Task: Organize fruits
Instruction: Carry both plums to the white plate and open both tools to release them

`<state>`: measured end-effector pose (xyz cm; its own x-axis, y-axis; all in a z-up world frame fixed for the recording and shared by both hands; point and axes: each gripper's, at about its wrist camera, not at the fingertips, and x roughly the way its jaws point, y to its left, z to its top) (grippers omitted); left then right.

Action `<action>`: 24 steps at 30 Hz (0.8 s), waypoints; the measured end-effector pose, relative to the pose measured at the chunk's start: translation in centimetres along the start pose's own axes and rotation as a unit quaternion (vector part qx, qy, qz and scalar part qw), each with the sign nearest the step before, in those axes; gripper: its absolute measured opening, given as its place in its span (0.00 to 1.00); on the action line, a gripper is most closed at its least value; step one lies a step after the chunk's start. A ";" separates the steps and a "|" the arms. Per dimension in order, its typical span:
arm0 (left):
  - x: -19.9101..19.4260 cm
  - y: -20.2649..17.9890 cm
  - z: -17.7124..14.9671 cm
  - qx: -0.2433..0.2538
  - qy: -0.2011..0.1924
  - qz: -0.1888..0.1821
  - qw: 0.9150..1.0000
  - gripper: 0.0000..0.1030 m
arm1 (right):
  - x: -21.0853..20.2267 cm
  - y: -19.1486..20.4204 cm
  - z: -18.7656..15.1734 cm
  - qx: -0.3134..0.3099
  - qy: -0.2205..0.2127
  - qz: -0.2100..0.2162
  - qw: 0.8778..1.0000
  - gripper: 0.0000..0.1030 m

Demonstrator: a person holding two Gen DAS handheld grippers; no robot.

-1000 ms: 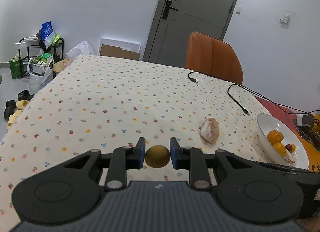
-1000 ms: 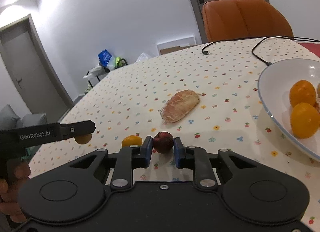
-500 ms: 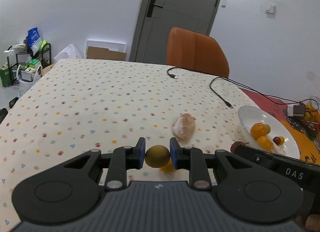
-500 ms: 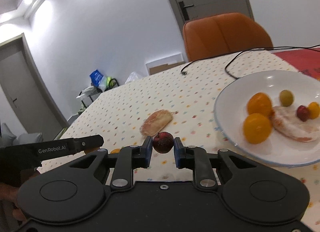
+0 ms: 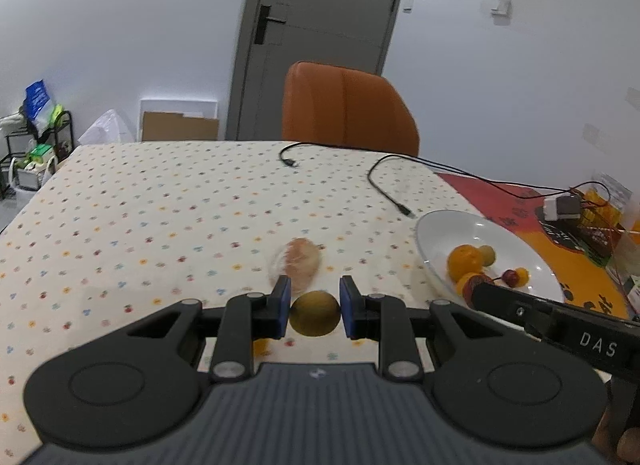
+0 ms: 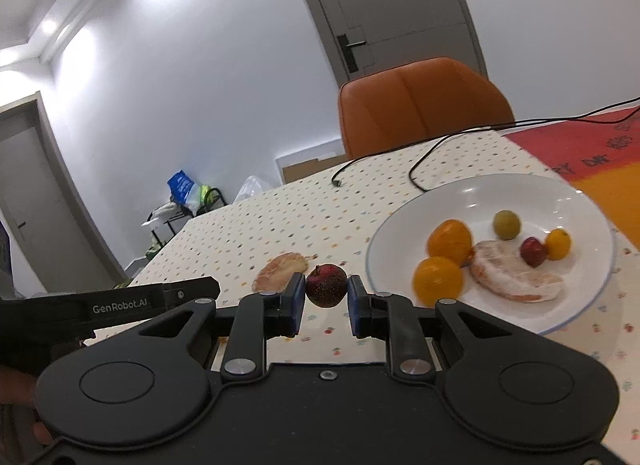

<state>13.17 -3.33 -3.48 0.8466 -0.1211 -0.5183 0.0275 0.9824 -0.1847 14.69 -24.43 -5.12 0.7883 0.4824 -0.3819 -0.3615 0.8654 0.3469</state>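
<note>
Peeled pale pomelo segment (image 5: pixel 297 265) lies left of the white ceramic bowl (image 6: pixel 592 305); left gripper (image 5: pixel 313 307) clamps a yellow-green round fruit (image 5: pixel 315 313), right gripper (image 6: pixel 323 297) a dark red plum (image 6: pixel 326 285), now nearer the bowl.

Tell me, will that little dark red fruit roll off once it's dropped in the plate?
Probably a bit: the red fruit in the right hand-held gripper looks round and smooth. The white plate curves upward at its rim, likely stopping it. Fruit already inside may block it too.

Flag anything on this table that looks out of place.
One peeled pomelo segment lies bare on the tablecloth, outside the white plate that holds the other fruit. Two loose black cables trail across the table near the plate. Nothing looks spilled or broken.
</note>
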 end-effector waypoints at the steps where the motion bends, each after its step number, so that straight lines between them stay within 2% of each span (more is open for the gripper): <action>1: 0.1 -0.4 0.1 0.002 -0.002 -0.003 1.000 0.24 | -0.2 -0.2 0.0 0.001 -0.002 -0.002 1.000 0.20; 14: 1.6 -4.3 1.3 0.014 -0.013 -0.039 0.999 0.24 | -2.6 -3.2 0.6 0.012 -0.024 -0.039 0.999 0.20; 24: 3.3 -7.2 1.6 0.022 -0.006 -0.058 0.998 0.24 | -4.1 -6.5 0.4 0.036 -0.032 -0.065 0.997 0.20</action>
<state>16.62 -10.57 -2.56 0.8427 -0.2324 -0.4857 0.1484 0.9674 -0.2054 14.02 -32.08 -5.45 0.8575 0.3544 -0.3730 -0.2191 0.9075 0.3584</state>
